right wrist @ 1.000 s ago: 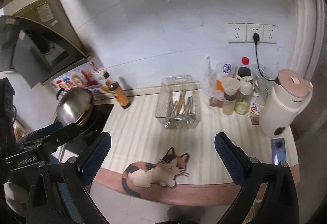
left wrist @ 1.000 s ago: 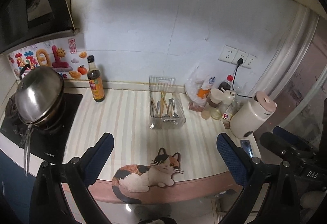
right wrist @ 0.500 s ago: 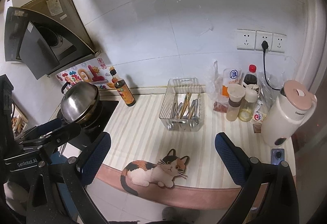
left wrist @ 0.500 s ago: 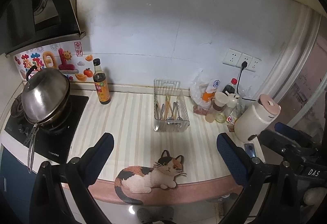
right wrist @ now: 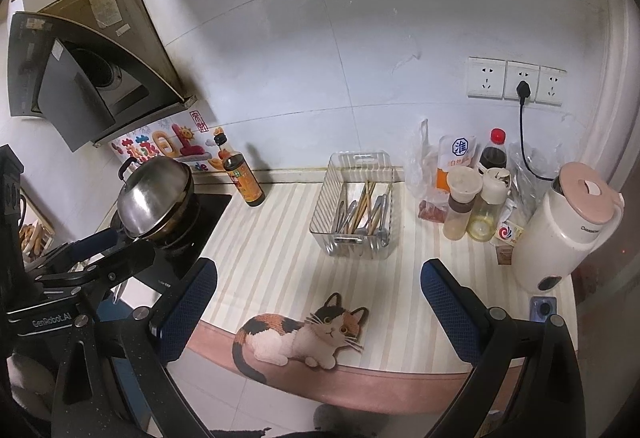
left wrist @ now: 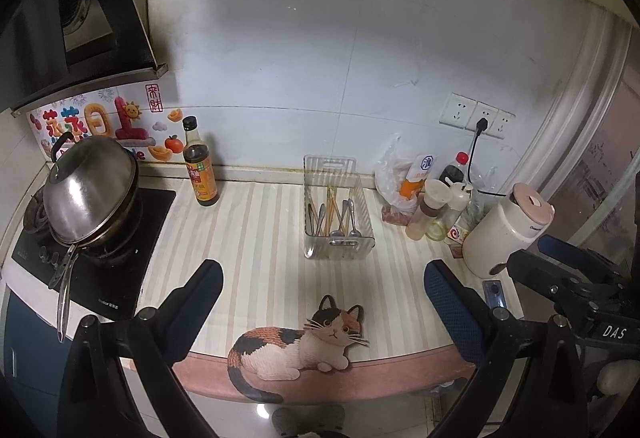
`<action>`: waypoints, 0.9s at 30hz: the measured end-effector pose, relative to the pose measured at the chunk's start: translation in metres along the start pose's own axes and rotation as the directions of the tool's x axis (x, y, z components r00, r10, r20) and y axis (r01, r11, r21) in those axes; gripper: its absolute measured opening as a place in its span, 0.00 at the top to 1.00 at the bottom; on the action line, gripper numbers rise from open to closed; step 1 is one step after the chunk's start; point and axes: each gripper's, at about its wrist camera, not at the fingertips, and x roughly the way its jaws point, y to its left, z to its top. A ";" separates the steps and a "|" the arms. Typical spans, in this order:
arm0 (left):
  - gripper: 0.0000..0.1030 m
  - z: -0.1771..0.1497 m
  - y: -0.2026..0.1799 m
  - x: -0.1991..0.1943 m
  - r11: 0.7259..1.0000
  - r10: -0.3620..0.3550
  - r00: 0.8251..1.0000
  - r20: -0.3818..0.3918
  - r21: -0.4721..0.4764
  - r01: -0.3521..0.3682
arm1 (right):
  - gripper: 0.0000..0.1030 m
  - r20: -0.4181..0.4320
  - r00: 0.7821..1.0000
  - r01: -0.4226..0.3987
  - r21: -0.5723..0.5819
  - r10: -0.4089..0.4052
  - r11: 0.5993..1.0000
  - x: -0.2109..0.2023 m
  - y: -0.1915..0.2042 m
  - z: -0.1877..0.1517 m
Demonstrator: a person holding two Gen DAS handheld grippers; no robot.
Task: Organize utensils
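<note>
A clear plastic basket [left wrist: 339,216] stands toward the far side of the striped counter [left wrist: 260,238], close to the wall, with a soy sauce bottle [left wrist: 200,168] well off to its left and a cluster of condiment bottles [left wrist: 438,206] just to its right. Inside it lie the utensils [left wrist: 335,216]: metal spoons with their bowls at the near end and a few wooden chopsticks lying among them, all running near to far. A cat-shaped mat [left wrist: 298,346] lies at the near edge of the counter. The left gripper [left wrist: 322,296] hangs over that near edge with its blue-padded fingers [left wrist: 200,294] spread wide, holding and touching nothing. The right gripper [right wrist: 318,292] is likewise released, fingers [right wrist: 448,302] far apart and bare, well short of the basket.
</note>
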 end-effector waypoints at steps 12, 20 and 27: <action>0.00 0.000 -0.003 0.001 0.999 -0.035 0.999 0.000 0.013 0.035 | 0.00 -0.004 1.000 0.002 0.000 -0.002 1.000 0.003 -0.003 0.001; 0.00 0.000 -0.002 0.001 0.999 -0.037 0.999 0.001 0.014 0.037 | 0.00 -0.008 1.000 0.001 -0.002 -0.001 1.000 0.004 -0.005 0.000; 0.00 0.001 -0.002 0.001 0.999 -0.038 0.999 0.002 0.016 0.038 | 0.00 -0.006 1.000 0.000 -0.002 0.000 1.000 0.002 -0.005 0.000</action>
